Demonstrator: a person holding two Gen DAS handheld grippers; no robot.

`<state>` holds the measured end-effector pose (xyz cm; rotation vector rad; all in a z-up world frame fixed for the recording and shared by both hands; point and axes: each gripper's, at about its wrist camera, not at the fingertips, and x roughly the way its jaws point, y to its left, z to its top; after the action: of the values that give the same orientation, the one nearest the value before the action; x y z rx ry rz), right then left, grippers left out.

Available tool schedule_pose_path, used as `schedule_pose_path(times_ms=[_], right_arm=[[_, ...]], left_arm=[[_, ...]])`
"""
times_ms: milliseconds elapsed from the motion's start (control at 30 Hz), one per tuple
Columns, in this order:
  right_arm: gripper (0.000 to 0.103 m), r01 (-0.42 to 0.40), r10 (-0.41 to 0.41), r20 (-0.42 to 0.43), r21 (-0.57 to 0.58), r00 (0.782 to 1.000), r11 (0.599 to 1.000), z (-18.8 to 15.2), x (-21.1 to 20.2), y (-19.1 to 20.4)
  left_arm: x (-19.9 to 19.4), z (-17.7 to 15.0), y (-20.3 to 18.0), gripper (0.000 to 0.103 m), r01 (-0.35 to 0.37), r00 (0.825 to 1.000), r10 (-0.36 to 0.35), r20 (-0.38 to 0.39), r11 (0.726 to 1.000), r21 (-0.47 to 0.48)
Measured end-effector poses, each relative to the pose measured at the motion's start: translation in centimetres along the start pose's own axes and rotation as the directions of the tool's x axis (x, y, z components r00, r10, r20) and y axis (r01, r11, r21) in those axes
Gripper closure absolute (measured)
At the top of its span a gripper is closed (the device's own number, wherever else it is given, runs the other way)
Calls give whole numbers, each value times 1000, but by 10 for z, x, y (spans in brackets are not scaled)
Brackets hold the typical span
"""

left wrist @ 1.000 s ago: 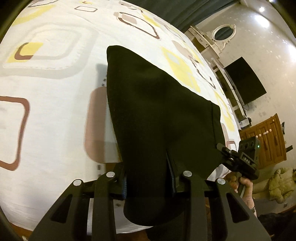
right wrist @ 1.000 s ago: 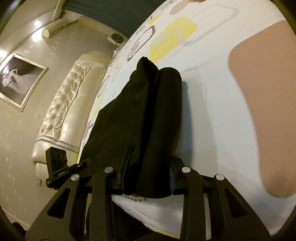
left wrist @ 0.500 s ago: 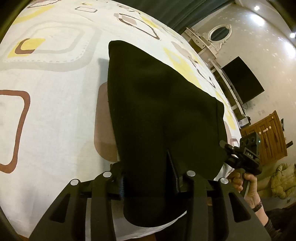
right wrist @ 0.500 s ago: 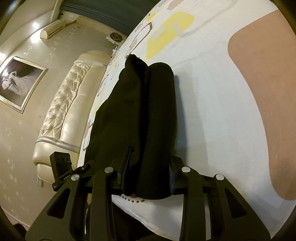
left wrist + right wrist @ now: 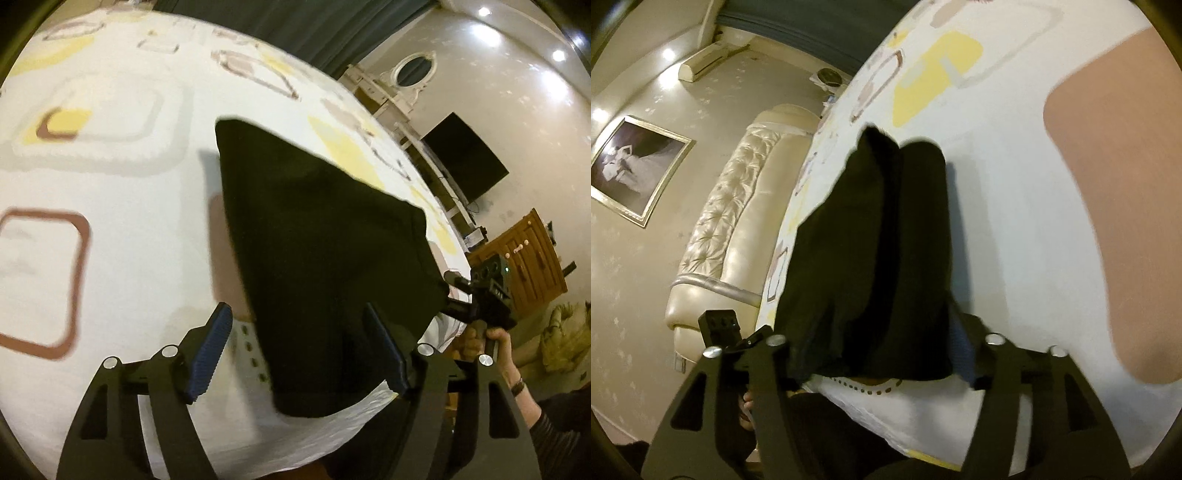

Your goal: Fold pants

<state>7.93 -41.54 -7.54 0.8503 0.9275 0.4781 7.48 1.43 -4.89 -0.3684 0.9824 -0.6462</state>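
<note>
The black pants (image 5: 317, 236) lie folded on the patterned bedsheet (image 5: 110, 177), near its front edge. My left gripper (image 5: 306, 347) is open; its blue-padded fingers (image 5: 207, 350) stand apart either side of the near corner of the pants, not pinching it. In the right wrist view the same pants (image 5: 879, 258) stretch away from me. My right gripper (image 5: 882, 354) is also open, its fingers (image 5: 964, 343) spread wide around the near end of the fabric. The right gripper also shows in the left wrist view (image 5: 480, 299), at the far corner of the pants.
The bed's front edge runs just under both grippers. A cream tufted headboard (image 5: 738, 221) and framed picture (image 5: 631, 170) are at left. A dark TV (image 5: 465, 162), a wooden cabinet (image 5: 524, 258) and a white dresser with oval mirror (image 5: 410, 70) stand beyond the bed.
Both grippers, shut on the pants half a second ago, have opened and let the fabric go. The pants now rest on the sheet.
</note>
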Motion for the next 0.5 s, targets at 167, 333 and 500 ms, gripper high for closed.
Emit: schedule_pose_path(times_ms=[167, 333, 500], right_arm=[[34, -11, 10, 49, 23, 999, 1000, 35, -3, -11], [34, 4, -4, 17, 42, 1000, 999, 73, 29, -19], [32, -20, 20, -7, 56, 1000, 998, 100, 57, -21]], left_arm=[[9, 27, 27, 27, -3, 1000, 4, 8, 998, -56], [38, 63, 42, 27, 38, 999, -38, 0, 993, -107], [69, 89, 50, 25, 59, 997, -63, -33, 993, -106]])
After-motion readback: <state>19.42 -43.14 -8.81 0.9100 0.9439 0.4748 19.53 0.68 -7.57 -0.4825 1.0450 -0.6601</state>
